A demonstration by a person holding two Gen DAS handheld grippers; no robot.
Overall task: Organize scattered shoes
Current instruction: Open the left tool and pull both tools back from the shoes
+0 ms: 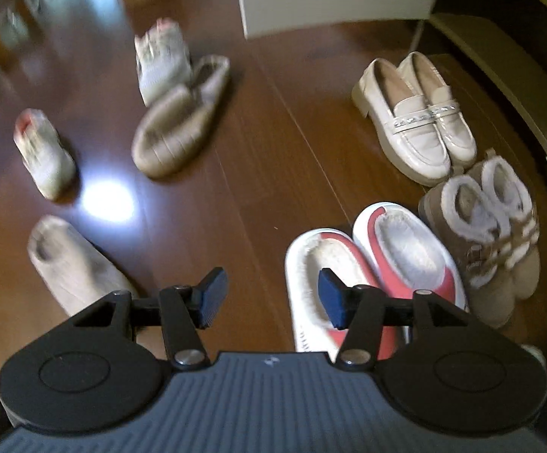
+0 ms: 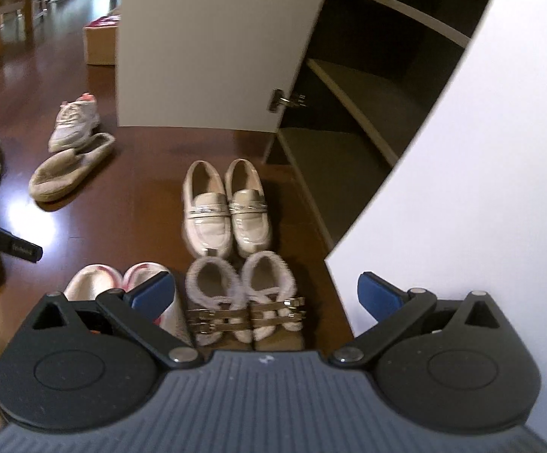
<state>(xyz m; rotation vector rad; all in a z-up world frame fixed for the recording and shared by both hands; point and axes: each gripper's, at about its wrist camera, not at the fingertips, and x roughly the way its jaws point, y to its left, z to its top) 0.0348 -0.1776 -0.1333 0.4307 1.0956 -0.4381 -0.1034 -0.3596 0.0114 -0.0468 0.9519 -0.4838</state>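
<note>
Three neat pairs of shoes [image 2: 228,207] on wood; both grippers' fingers apart, empty.

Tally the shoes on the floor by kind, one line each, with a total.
Cream loafers: 2
Brown fur-lined buckle shoes: 2
Red and white slippers: 2
Tan plush slippers: 2, the other near the left gripper
White and pink sneakers: 2, the other lies apart
Total: 10
</note>
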